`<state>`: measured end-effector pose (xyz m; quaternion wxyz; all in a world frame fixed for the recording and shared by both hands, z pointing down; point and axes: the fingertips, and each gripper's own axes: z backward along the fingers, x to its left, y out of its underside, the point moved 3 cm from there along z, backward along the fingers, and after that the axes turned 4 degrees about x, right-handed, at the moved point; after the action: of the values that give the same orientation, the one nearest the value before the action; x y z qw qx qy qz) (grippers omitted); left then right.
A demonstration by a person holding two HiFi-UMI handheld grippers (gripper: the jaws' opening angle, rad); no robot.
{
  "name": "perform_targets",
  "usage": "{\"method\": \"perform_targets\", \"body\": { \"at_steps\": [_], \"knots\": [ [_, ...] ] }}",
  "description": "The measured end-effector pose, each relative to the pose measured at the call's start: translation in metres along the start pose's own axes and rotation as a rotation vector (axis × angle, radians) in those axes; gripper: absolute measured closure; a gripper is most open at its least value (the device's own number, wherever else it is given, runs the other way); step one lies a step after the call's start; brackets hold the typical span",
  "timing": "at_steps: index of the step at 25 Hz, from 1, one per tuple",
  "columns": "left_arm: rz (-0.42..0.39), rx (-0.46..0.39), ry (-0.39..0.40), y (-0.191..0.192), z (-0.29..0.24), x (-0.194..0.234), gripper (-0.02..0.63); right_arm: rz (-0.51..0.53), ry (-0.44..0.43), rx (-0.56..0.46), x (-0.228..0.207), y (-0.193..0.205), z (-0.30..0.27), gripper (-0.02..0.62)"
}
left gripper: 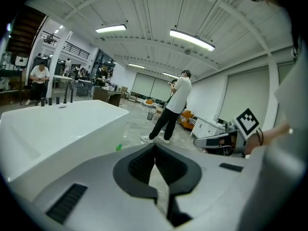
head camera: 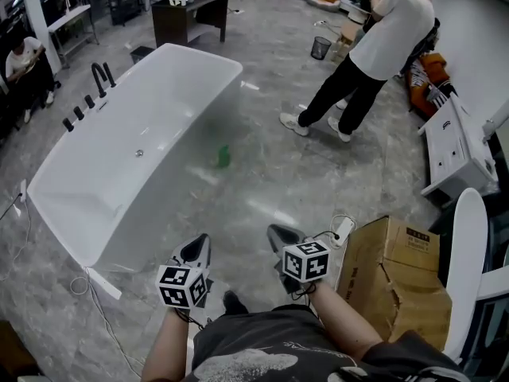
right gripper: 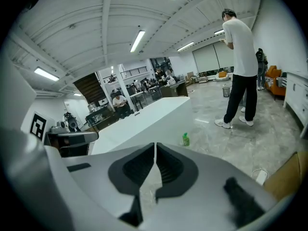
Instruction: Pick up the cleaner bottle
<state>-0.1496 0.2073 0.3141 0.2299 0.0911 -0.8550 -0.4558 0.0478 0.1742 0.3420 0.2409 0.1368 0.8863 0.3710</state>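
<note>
The cleaner bottle (head camera: 223, 156), small and green, stands on the grey floor beside the long side of a white bathtub (head camera: 119, 150). It shows far ahead in the left gripper view (left gripper: 119, 147) and in the right gripper view (right gripper: 186, 139). My left gripper (head camera: 199, 247) and right gripper (head camera: 279, 234) are low in the head view, side by side and well short of the bottle. Both have their jaws closed together with nothing between them, as the left gripper (left gripper: 155, 147) and right gripper (right gripper: 155, 146) each show in their own views.
A person (head camera: 374, 46) stands on the floor beyond the bottle to the right. A cardboard box (head camera: 394, 281) sits close on my right, with a white power strip and cable (head camera: 342, 229) beside it. A white cabinet (head camera: 457, 150) and a black bin (head camera: 320, 48) lie farther off.
</note>
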Motion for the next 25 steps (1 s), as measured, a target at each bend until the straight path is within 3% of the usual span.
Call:
{"method": "perform_targets", "body": {
  "at_steps": [11,17,25],
  "knots": [
    [0.002,0.003,0.003,-0.019,-0.020,0.033,0.591,0.023,0.047,0.001,-0.011,-0.026,-0.029,0.568],
    [0.032,0.006,-0.042,-0.031,-0.039,0.044,0.591,0.040,-0.010,0.025,-0.023,-0.045,-0.060,0.568],
    [0.058,0.021,-0.116,-0.055,-0.098,0.045,0.591,0.058,-0.081,0.056,-0.079,-0.090,-0.106,0.568]
  ]
}}
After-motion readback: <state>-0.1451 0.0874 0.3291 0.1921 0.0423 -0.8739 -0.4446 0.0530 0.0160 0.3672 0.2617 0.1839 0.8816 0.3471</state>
